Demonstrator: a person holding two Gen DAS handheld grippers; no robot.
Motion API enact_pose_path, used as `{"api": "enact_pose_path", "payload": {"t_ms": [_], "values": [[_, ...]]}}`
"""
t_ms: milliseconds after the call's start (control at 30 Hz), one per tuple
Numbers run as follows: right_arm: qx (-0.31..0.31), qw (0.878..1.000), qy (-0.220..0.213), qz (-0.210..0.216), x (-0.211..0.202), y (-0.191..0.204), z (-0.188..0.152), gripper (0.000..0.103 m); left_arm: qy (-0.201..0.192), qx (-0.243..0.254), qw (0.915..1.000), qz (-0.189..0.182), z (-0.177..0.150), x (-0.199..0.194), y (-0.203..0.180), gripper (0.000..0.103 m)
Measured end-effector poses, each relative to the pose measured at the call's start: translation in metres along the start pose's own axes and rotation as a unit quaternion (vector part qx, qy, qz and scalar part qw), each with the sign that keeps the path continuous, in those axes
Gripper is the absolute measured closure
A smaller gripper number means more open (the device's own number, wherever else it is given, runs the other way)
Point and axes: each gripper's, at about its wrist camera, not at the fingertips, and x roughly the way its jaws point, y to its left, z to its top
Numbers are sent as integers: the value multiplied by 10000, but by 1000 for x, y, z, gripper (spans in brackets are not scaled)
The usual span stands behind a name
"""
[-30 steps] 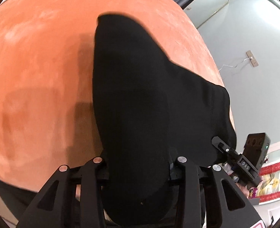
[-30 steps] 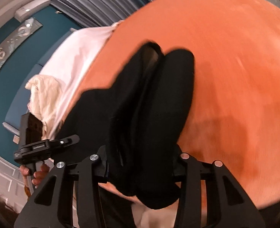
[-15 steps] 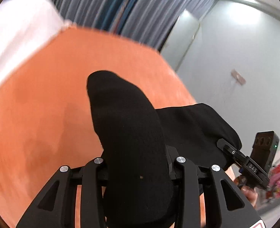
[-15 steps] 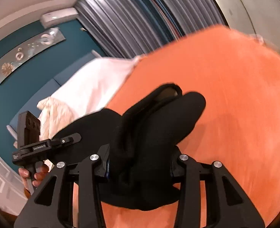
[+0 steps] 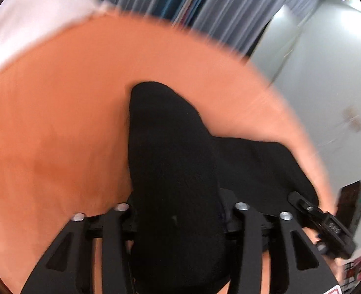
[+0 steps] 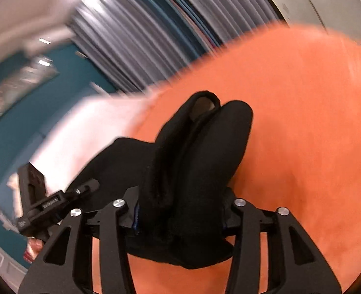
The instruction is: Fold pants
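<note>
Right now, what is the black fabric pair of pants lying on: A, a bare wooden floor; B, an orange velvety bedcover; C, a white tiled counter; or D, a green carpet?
B: in both wrist views the black fabric pants lie bunched between each gripper's fingers, and the orange velvety bedcover spreads out under and around them.

You are in a bedroom: an orange bedspread (image 6: 315,127) covers the bed, white bedding (image 6: 87,132) lies beside it, pleated curtains (image 6: 141,39) hang behind, on a teal wall (image 6: 13,112).
</note>
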Motion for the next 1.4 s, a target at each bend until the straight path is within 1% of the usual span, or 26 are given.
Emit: {"api": "enact_pose_path", "payload": {"t_ms": [33,67,100,167,300,367,400,433,467,500,533,600,667,700,733,767,800,833,900,933,967,1033,1067,1200,1300,1400], "values": [[141,9990,-245,352,-1,-13,-8,43,-339,16,9992,-187,-11,4,7,34],[188,9980,-335,492,-9,-12,-6,41,-590,-196,9964,-569,-15,-4,18,34],[175,9977,-412,507,-14,-12,-5,30,-563,-392,9949,-737,-12,-4,26,34],[174,9978,-409,491,-11,-16,-8,30,-552,-412,9944,-799,-13,-2,29,34],[280,9966,-522,581,-21,-19,-6,29,-678,-245,9963,-462,-19,-17,21,34],[500,9939,-951,244,-49,-24,-12,29,-851,-289,9955,-288,-27,-41,23,34],[565,9894,-1335,-60,-70,-23,-16,28,-913,-272,9954,-56,-33,-56,24,34],[516,9860,-1578,-160,-84,-19,-17,28,-995,-232,9944,277,-38,-70,22,34],[279,9844,-1737,-103,-102,-8,-20,37,-1121,-131,9924,485,-44,-89,22,34],[-54,9866,-1630,42,-109,7,-19,50,-1226,53,9899,709,-45,-102,14,37],[-288,9884,-1490,82,-109,20,-17,53,-1248,196,9893,736,-45,-110,3,37],[-909,9885,-1198,157,-102,55,-15,72,-1129,376,9921,395,-35,-118,-23,37],[-1322,9875,-852,117,-80,84,-11,84,-831,440,9955,140,-18,-103,-45,34],[-1490,9864,-692,-82,-66,91,-11,85,-648,474,9966,178,-13,-91,-51,34],[-1598,9851,-561,-287,-58,88,-18,85,-402,487,9975,323,-11,-72,-50,34],[-1645,9833,-297,-712,-37,78,-18,85,-118,444,9972,598,-12,-47,-44,34],[-1542,9830,-92,-996,-23,60,-22,100,-24,493,9954,816,-20,-29,-35,37],[-1207,9896,-32,-786,-14,28,-28,103,-244,777,9932,834,-29,-25,-34,34],[-471,9988,-94,-98,-25,0,-24,103,-525,1284,9845,1077,-52,-30,-43,34],[-352,9994,-25,-16,-25,-5,-21,103,-547,1465,9800,1233,-58,-30,-48,34],[-421,9991,-6,-74,-24,-4,-20,103,-543,1537,9773,1354,-59,-33,-51,34],[-630,9976,-61,-264,-29,10,-20,103,-443,1452,9780,1427,-63,-48,-54,36],[-669,9964,-117,-510,-43,20,-24,103,-412,1451,9778,1458,-61,-54,-59,37],[-1085,9902,-352,-809,-107,56,-52,98,-669,1630,9700,1678,-85,-118,-82,35],[-1515,9793,-520,-1239,-150,78,-76,98,-712,1590,9684,1787,-108,-156,-94,35],[-1579,9762,-554,-1381,-181,93,-105,98,-697,1490,9683,1882,-134,-189,-103,35]]}}
